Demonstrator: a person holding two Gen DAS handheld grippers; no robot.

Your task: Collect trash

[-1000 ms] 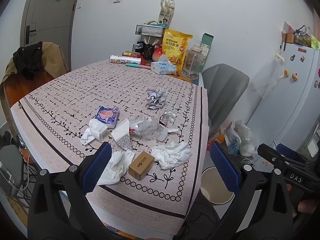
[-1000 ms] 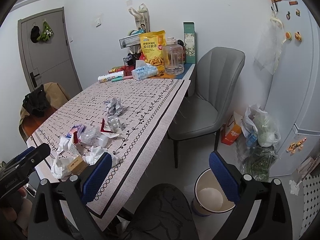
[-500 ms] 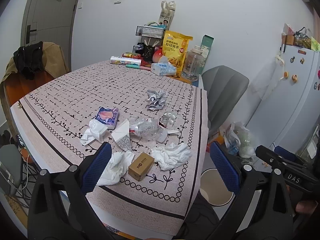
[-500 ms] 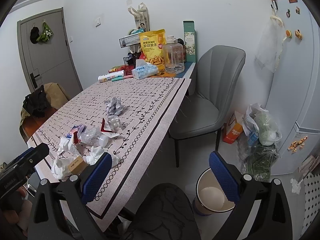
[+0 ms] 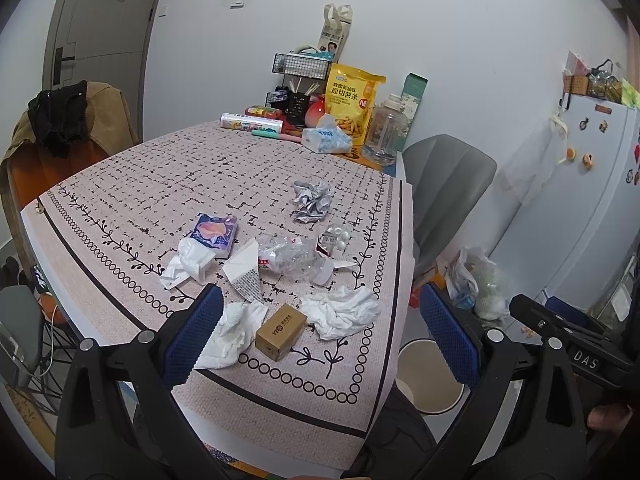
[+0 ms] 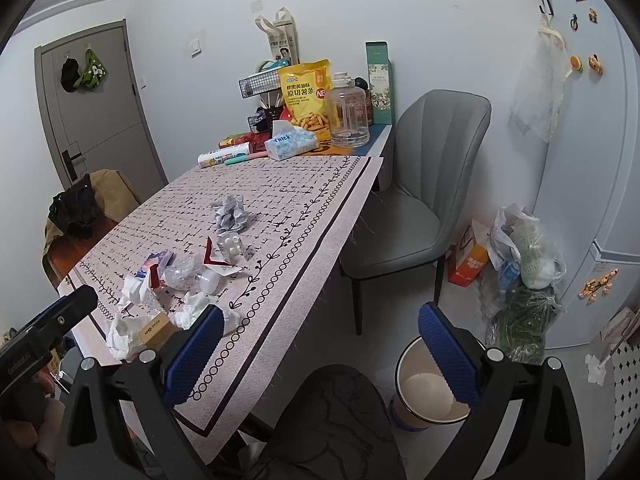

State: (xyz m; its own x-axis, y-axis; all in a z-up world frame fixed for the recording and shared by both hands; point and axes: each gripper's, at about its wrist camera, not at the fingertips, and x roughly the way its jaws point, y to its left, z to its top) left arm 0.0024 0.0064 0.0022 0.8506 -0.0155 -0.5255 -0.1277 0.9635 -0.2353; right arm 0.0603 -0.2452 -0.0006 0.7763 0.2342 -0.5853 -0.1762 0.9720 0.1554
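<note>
Trash lies on the near end of the patterned table [image 5: 120,184]: a small brown box [image 5: 281,332], crumpled white tissues [image 5: 344,314], a crushed clear bottle [image 5: 290,258], a purple packet [image 5: 214,231], a pill blister [image 5: 336,236] and a ball of foil [image 5: 312,200]. My left gripper [image 5: 318,340] hovers open above the table's near edge, just short of the brown box, holding nothing. My right gripper [image 6: 320,350] is open and empty, off the table's right side. A white waste bin [image 6: 430,390] stands on the floor below it; this bin [image 5: 428,378] also shows in the left wrist view.
A grey chair [image 6: 416,204] stands at the table's right side. Snack bag [image 6: 306,96], tissue pack [image 6: 290,145], clear jar [image 6: 348,114] and rack crowd the far end. Plastic bags [image 6: 524,264] sit by the white fridge [image 6: 600,160]. A clothes-draped chair [image 5: 64,128] stands left.
Both grippers have drifted slightly; the views shift only a little. Neither has closed or touched anything.
</note>
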